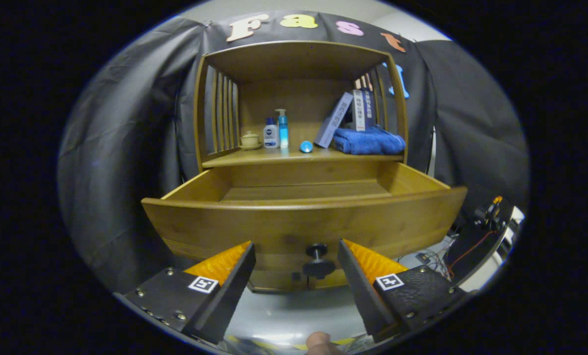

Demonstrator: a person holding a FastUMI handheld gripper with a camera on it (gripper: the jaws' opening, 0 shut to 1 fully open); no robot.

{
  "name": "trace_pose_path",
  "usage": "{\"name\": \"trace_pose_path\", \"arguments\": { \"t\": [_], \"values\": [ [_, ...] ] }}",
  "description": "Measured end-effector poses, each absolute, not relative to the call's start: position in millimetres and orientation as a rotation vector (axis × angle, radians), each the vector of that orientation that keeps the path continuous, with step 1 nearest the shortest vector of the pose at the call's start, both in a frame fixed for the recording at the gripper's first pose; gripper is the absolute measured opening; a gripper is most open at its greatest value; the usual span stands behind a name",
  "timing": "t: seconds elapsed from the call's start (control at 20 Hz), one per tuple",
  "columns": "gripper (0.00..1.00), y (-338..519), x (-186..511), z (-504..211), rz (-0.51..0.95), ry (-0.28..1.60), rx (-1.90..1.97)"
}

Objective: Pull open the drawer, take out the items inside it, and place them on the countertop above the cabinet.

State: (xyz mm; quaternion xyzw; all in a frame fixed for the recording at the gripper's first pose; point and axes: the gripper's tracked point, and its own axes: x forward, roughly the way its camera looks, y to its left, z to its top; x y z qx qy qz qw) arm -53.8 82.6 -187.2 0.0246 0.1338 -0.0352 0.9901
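The wooden cabinet's drawer (304,222) is pulled far out toward me, and the strip of its bottom that I can see is bare. Its dark round knob (317,260) sits on the drawer front, between my fingertips and slightly ahead of them, untouched. My gripper (296,246) is open with nothing between its fingers. On the countertop (274,158) above the drawer stand a small lidded cup (250,140), a white bottle (271,134), a blue pump bottle (282,129), a small blue round thing (306,146), two leaning boxes (346,117) and a folded blue towel (369,140).
The cabinet has slatted side walls (222,116) and a top board above the countertop niche. Loose cables and small devices (489,214) lie to the right of the cabinet. A fingertip (319,341) of a person shows below the gripper.
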Motion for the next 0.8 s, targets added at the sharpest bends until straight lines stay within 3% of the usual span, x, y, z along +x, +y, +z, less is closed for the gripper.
{"name": "trace_pose_path", "arguments": {
  "t": [0.8],
  "values": [
    [0.99, 72, 11, -210, -0.061, 0.235, 0.011]
  ]
}}
